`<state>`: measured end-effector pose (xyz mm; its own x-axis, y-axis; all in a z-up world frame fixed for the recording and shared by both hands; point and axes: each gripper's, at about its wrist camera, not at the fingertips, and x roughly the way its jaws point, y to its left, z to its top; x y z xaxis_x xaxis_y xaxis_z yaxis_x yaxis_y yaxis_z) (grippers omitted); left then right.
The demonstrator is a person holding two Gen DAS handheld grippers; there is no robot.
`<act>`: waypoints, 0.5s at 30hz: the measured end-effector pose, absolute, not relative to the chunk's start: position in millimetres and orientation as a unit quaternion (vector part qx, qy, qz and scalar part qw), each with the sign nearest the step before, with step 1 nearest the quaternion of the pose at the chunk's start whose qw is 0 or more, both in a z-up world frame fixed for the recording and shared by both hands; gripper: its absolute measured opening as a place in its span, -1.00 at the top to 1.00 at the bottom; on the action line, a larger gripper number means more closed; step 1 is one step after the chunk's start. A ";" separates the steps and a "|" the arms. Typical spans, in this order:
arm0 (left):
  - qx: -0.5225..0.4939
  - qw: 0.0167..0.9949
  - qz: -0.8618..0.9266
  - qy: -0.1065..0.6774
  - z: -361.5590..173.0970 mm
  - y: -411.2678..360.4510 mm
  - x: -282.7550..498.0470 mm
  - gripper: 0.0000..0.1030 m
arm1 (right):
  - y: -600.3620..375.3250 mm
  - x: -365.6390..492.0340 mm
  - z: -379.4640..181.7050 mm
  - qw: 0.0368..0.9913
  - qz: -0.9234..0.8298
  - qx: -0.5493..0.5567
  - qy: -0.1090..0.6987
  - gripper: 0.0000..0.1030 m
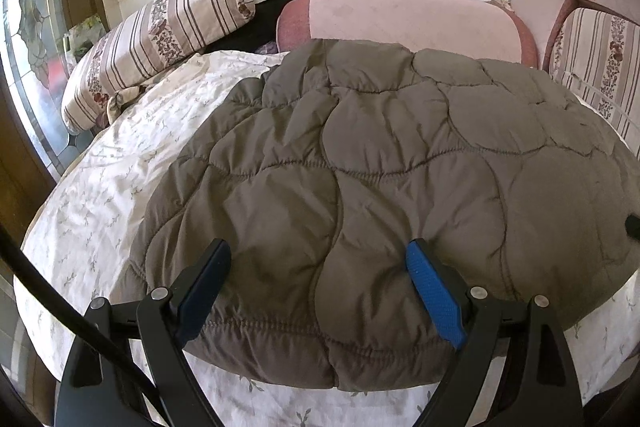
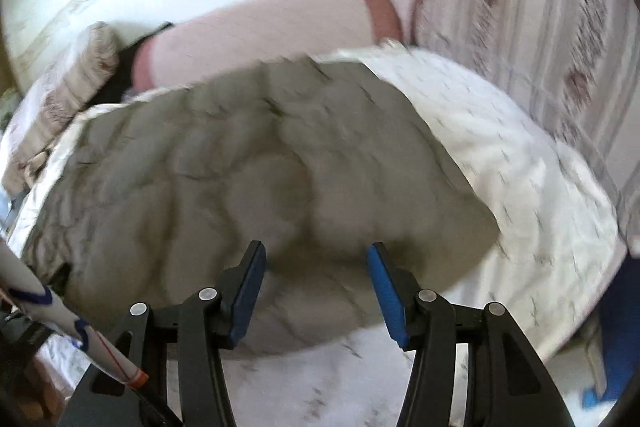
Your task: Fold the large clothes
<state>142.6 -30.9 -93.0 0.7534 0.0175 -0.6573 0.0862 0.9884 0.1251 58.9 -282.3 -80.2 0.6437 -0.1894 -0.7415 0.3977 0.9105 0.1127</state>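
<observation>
A grey-brown quilted jacket (image 1: 380, 167) lies folded in a thick pad on a white floral sheet (image 1: 120, 187). My left gripper (image 1: 320, 255) is open, its blue-padded fingers spread wide just above the jacket's near edge. The jacket also shows in the right wrist view (image 2: 260, 167), blurred by motion. My right gripper (image 2: 316, 259) is open and empty over the jacket's near edge. Neither gripper holds cloth.
A striped floral pillow (image 1: 160, 39) lies at the back left, a pink sofa back (image 1: 400, 23) behind the jacket, a striped cushion (image 1: 600, 67) at the right. A dark garment (image 1: 272, 11) sits behind the pillow. A white sleeve (image 2: 60, 327) shows at lower left of the right wrist view.
</observation>
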 end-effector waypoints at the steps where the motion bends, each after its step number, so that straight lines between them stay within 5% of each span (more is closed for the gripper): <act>1: 0.073 0.933 -0.018 0.353 -94.2 -31.3 143.4 -0.74 | -286.3 61.1 -86.6 0.890 -0.165 0.139 0.401 -0.13; 15: 0.050 0.934 0.004 0.354 -75.1 1.5 110.2 -0.74 | -289.1 42.3 -67.2 0.910 -0.165 0.139 0.355 -0.21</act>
<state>110.2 1.5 -75.1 0.7488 0.0424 -0.6615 0.0285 0.9950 0.0961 42.3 -289.1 -67.2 0.6942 -0.2008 -0.6912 0.3984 0.9070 0.1367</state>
